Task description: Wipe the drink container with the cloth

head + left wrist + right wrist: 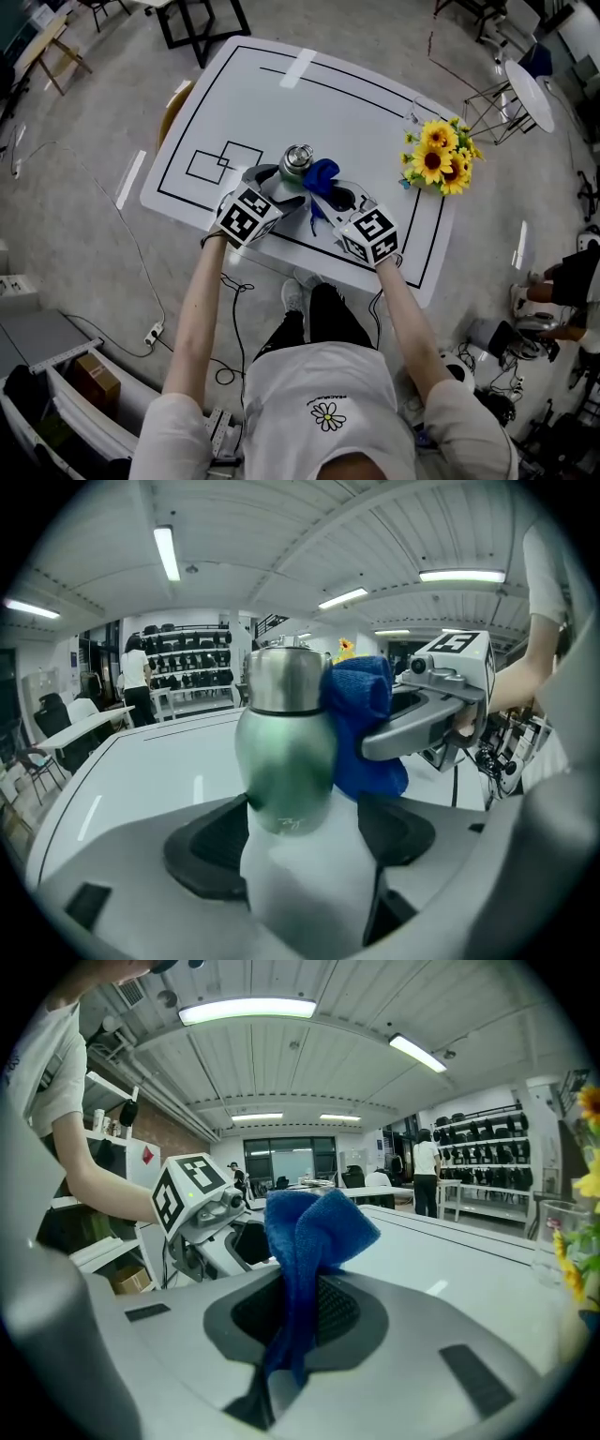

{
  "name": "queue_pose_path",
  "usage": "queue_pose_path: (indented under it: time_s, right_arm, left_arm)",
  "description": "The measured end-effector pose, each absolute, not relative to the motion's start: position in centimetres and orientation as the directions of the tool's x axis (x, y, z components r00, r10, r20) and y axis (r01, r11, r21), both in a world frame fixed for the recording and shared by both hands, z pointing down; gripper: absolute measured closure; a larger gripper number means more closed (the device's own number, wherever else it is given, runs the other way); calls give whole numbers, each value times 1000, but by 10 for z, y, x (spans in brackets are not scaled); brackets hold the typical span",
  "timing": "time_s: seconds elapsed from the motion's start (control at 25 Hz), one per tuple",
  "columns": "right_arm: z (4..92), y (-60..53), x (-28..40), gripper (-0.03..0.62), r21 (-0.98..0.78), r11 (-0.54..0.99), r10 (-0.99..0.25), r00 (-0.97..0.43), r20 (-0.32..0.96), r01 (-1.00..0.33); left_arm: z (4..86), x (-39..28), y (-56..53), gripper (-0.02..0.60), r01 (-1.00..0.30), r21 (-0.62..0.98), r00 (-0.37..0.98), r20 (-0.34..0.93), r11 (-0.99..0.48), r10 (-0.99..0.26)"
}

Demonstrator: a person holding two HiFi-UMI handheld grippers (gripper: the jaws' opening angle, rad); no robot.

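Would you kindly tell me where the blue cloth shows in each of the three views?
Head view: blue cloth, upper middle, just right of the green bottle.
Left gripper view: right of centre, against the bottle's side.
Right gripper view: dead centre, pinched in the right gripper.
Shared landmark: the sunflowers.

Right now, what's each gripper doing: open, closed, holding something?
Left gripper: closed on the green drink bottle.
Right gripper: closed on the blue cloth.
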State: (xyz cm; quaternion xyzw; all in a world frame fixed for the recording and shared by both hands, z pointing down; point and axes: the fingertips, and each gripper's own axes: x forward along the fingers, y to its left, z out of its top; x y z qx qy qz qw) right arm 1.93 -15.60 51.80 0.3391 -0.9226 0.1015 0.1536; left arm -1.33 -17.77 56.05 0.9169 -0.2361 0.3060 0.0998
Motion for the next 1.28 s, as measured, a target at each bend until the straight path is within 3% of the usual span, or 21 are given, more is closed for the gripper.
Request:
queue_pose_path:
  time_s: [0.4, 0.96, 1.28]
  right_arm:
    - [523, -144, 10, 553, -168, 693, -625, -700, 345, -701]
    - [527, -120, -29, 553, -171, 803, -482, -790, 377, -571]
    - [457, -144, 33, 553, -206, 704, -649, -733, 203, -680]
  left_arm:
    - [560, -23, -140, 225, -499, 49, 689, 628, -865, -362]
    - [560, -22, -130, 225, -441, 24, 690, 648, -897, -322]
    - [550, -32, -144, 225, -459, 28, 713, 608, -888, -349]
